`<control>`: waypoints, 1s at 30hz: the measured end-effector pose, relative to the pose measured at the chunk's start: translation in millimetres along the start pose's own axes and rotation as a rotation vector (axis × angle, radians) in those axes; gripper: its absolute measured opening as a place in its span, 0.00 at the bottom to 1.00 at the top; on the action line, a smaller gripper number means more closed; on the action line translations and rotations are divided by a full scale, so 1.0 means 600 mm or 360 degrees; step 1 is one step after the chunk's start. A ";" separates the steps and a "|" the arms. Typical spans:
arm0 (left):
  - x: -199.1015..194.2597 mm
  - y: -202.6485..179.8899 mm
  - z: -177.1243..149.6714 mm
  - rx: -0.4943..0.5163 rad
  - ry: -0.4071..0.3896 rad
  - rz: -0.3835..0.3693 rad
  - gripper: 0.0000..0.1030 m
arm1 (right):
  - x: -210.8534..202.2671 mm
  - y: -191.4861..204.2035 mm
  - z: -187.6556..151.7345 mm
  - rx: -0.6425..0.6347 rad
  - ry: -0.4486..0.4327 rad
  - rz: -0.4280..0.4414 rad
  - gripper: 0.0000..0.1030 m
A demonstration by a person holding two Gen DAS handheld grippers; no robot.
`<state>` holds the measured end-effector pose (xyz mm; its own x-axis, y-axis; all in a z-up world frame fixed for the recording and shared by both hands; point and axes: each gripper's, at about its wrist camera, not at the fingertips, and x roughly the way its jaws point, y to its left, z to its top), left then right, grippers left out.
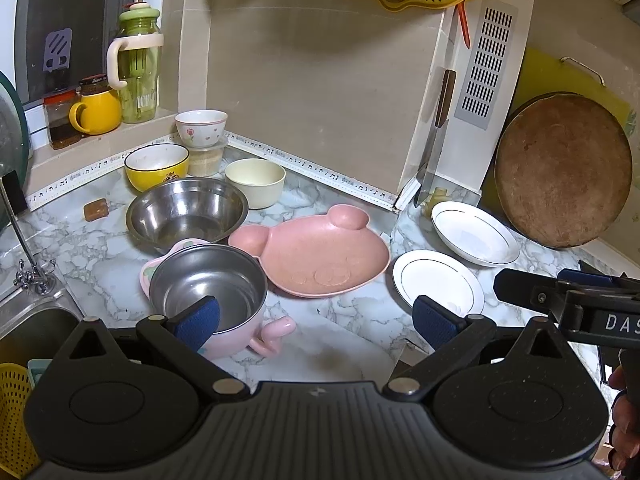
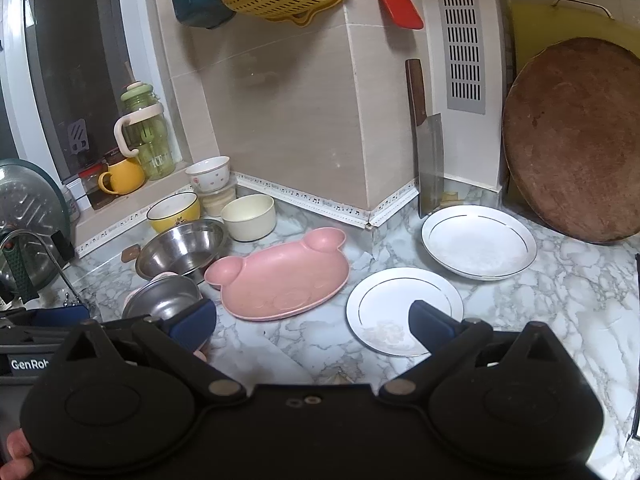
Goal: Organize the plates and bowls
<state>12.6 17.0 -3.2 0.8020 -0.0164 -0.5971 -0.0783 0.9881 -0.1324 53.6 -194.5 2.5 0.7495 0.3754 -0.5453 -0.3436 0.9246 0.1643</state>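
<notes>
A: Left gripper [image 1: 316, 320] status?

B: Spread wide, holding nothing. Hovers over the desk [image 1: 352, 344]. Steel pot [image 1: 208, 288] in its pink shell sits right at the left finger; the blue pad [image 1: 198, 322] overlaps the pot's near rim in view. Can't tell if it touches.

A: Right gripper [image 2: 312, 326]?

B: Also spread, empty. Small white plate [image 2: 394, 300] lies at its right finger, pad [image 2: 430, 324] over the plate's near edge in view. Contact unclear.

A: Other dishes?

B: Pink pig plate [image 2: 280, 284] ahead, between both grippers' fingers in each view, apart from them. Deep white plate [image 2: 478, 240] behind the small one, just beside it, near the cleaver [image 2: 428, 160] leaning on the wall. Big steel bowl [image 1: 186, 210] behind the pot, touching or nearly so. Yellow bowl [image 1: 156, 166] and cream bowl [image 1: 256, 182] behind that. Flowered bowl [image 1: 201, 127] stacked on a tub [image 1: 205, 159] in the corner.

A: Grippers relative to each other?

B: Right one shows at the right edge of the left view, beside the small plate. Apart.

A: Anything else?

B: Round board [image 2: 572, 140] leans on the right wall. Sink [image 1: 28, 328] far left.
</notes>
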 end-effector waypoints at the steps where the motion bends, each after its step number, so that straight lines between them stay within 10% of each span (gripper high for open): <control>1: -0.001 0.000 0.001 -0.0002 -0.0001 0.0001 1.00 | 0.000 0.000 0.001 0.0000 0.0002 0.0003 1.00; 30: 0.001 -0.019 -0.001 -0.0028 -0.0001 0.0042 1.00 | 0.003 -0.015 0.007 -0.0035 0.0017 0.0058 1.00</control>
<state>13.8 5.5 -2.3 0.7998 0.0099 -0.6002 -0.1100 0.9854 -0.1302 60.4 -202.1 3.3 0.7305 0.4077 -0.5479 -0.3828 0.9088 0.1660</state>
